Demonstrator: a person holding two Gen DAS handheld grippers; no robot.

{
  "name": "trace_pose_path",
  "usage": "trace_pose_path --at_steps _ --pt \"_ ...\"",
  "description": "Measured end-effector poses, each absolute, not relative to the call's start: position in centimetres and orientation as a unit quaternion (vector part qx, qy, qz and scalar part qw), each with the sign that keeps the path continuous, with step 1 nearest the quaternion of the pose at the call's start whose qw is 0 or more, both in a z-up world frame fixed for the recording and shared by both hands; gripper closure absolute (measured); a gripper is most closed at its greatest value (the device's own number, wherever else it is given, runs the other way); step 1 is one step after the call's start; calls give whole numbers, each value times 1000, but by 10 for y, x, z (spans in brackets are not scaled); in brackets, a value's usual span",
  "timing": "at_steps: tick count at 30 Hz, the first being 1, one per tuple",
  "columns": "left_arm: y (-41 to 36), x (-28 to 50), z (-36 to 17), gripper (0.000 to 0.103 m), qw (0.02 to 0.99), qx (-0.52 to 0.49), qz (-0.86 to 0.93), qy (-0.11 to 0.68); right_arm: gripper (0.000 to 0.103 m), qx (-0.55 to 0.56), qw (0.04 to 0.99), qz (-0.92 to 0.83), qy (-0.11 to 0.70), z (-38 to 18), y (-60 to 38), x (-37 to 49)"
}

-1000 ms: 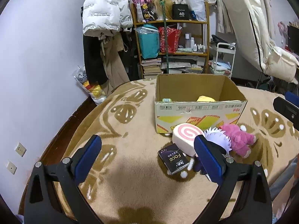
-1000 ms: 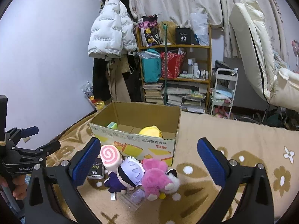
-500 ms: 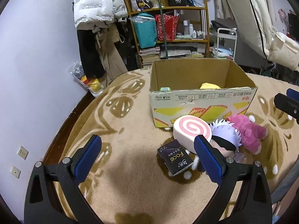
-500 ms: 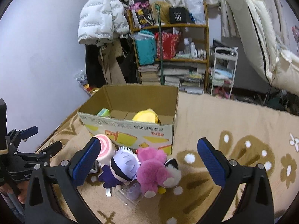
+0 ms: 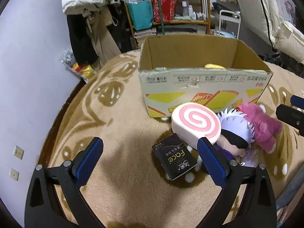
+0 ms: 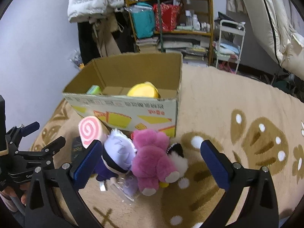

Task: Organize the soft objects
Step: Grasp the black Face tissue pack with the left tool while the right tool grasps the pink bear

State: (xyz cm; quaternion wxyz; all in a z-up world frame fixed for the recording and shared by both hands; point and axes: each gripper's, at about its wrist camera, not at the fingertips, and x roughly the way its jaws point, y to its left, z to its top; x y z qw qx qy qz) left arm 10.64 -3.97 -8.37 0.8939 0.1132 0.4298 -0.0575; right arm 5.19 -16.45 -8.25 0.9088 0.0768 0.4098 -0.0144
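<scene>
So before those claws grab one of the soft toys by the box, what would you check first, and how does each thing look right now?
1. Right gripper open wide enough: ok, its jaws stand apart and hold nothing.
2. Left gripper free: ok, open and holding nothing.
3. Pink plush within the right gripper's line: ok, it lies between the fingers' view, ahead of them.
4. Toys separable: not ok, the white-haired doll presses against the pink plush.
5. Room in the cardboard box: ok, only a yellow plush and a small green item show inside.
6. Clear plastic wrapper under the toys, loose or caught: cannot tell.
</scene>
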Motion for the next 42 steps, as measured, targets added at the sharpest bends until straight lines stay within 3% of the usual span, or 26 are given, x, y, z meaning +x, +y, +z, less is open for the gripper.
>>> trace_pose_path --at_steps 19,25,30,35,42 --pt "-46 124 -117 5 866 130 -58 479 4 114 876 -31 468 -119 -183 76" --pt "-47 128 -125 5 857 124 -61 497 16 123 865 -21 486 -127 -183 78" --pt "-51 132 -136 5 851 132 -63 505 33 120 857 -2 500 -134 -176 80" --pt "-52 135 -144 5 845 131 -73 513 33 110 853 -3 509 -139 -172 82" --pt "-45 140 -147 28 836 87 -102 532 38 112 852 -1 511 -140 -173 81"
